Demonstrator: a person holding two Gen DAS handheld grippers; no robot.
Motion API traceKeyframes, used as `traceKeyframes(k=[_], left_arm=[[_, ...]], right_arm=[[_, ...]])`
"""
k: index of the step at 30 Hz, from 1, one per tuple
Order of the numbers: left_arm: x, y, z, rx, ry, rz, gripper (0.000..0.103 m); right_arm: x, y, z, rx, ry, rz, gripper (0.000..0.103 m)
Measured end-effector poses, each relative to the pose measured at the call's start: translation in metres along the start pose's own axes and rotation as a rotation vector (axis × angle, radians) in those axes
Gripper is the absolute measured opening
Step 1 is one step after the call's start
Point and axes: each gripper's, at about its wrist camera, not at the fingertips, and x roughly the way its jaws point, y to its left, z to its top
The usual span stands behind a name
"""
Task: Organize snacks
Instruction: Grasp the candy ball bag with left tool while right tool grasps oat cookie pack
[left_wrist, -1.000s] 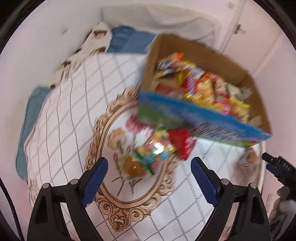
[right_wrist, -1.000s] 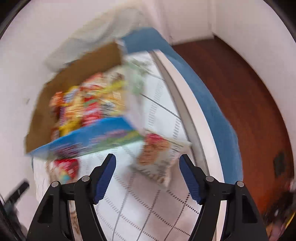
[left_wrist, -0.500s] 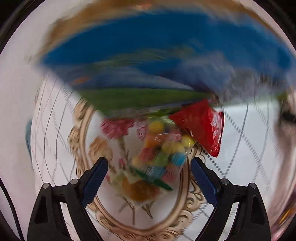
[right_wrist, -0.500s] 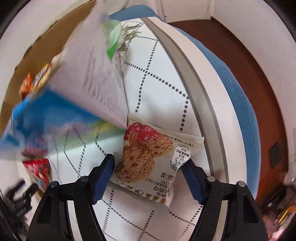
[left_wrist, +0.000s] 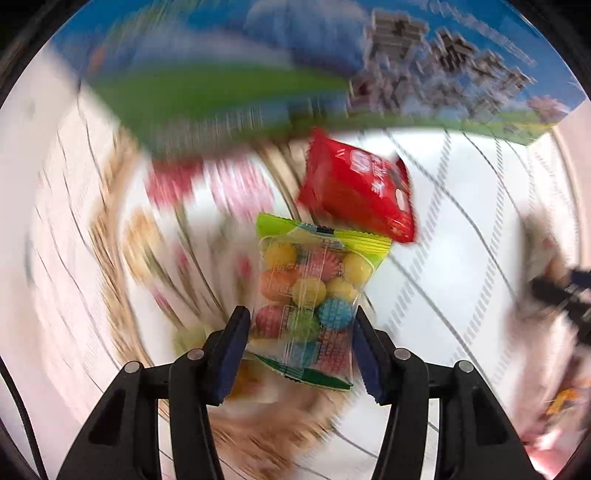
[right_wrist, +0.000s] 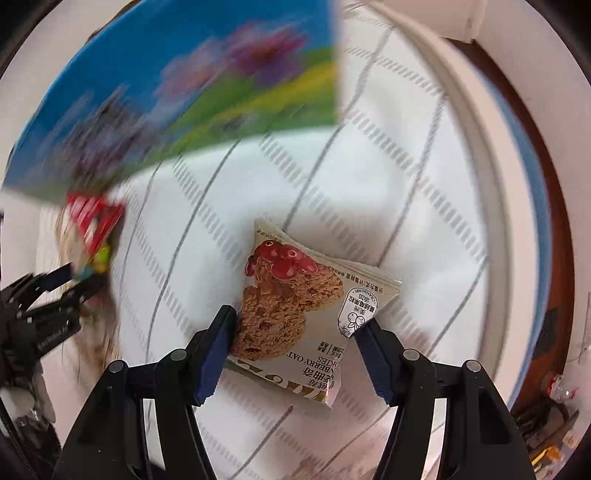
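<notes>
Two loose snacks were pinched low in frame: left gripper (left_wrist: 300, 345) on clear candy packet (left_wrist: 314, 295), right gripper (right_wrist: 295, 350) on oat-cookie packet (right_wrist: 303, 317); red packet (left_wrist: 356, 192) remained unsorted.

candy bag (left_wrist: 310, 306): on tablecloth (left_wrist: 436, 280), between left gripper (left_wrist: 300, 345) fingers
red packet (left_wrist: 356, 192): just behind candy bag
cookie packet (right_wrist: 295, 314): between right gripper (right_wrist: 293, 350) fingers
box (right_wrist: 184, 85): behind packets

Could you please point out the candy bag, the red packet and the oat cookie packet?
candy bag (left_wrist: 310, 295), left wrist view, clear middle.
red packet (left_wrist: 356, 188), left wrist view, front face.
oat cookie packet (right_wrist: 295, 306), right wrist view, cookie picture.
</notes>
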Motion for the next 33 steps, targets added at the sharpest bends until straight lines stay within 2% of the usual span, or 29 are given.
traceKeyframes(k=[4, 7, 12, 14, 18, 20, 23, 24, 26, 30, 33], left_arm=[[0.010, -0.005, -0.045, -0.096, 0.083, -0.108, 0.052], [0.013, -0.006, -0.066, -0.152, 0.103, -0.167, 0.052], [0.025, -0.005, -0.074, -0.191, 0.130, -0.216, 0.056], [0.029, -0.004, -0.072, -0.198, 0.135, -0.221, 0.057], [0.032, 0.001, -0.068, -0.228, 0.116, -0.245, 0.058], [0.027, 0.021, -0.052, -0.232, 0.099, -0.234, 0.058], [0.023, 0.016, -0.029, -0.222, 0.084, -0.210, 0.058], [0.024, 0.012, -0.024, -0.217, 0.081, -0.206, 0.058], [0.030, 0.002, -0.009, -0.208, 0.087, -0.209, 0.058], [0.038, -0.006, 0.003, -0.199, 0.097, -0.203, 0.058], [0.042, -0.008, 0.002, -0.192, 0.101, -0.206, 0.058]], right_arm=[[0.004, 0.025, -0.036, -0.087, 0.057, 0.022, 0.067], [0.006, 0.036, -0.058, -0.136, 0.082, 0.015, 0.067], [0.014, 0.037, -0.079, -0.129, 0.091, 0.002, 0.068], [0.012, 0.034, -0.061, -0.086, 0.088, 0.018, 0.068], [0.005, 0.027, -0.056, -0.032, 0.054, 0.025, 0.081], [0.002, 0.025, -0.054, -0.017, 0.039, 0.022, 0.081], [-0.004, 0.015, -0.057, 0.005, 0.025, 0.001, 0.079], [-0.009, 0.008, -0.058, 0.008, 0.022, -0.006, 0.068], [-0.002, 0.016, -0.053, -0.025, 0.019, -0.015, 0.064], [-0.009, 0.046, -0.055, -0.250, -0.030, -0.119, 0.065], [-0.013, 0.044, -0.054, -0.240, -0.033, -0.107, 0.066]])
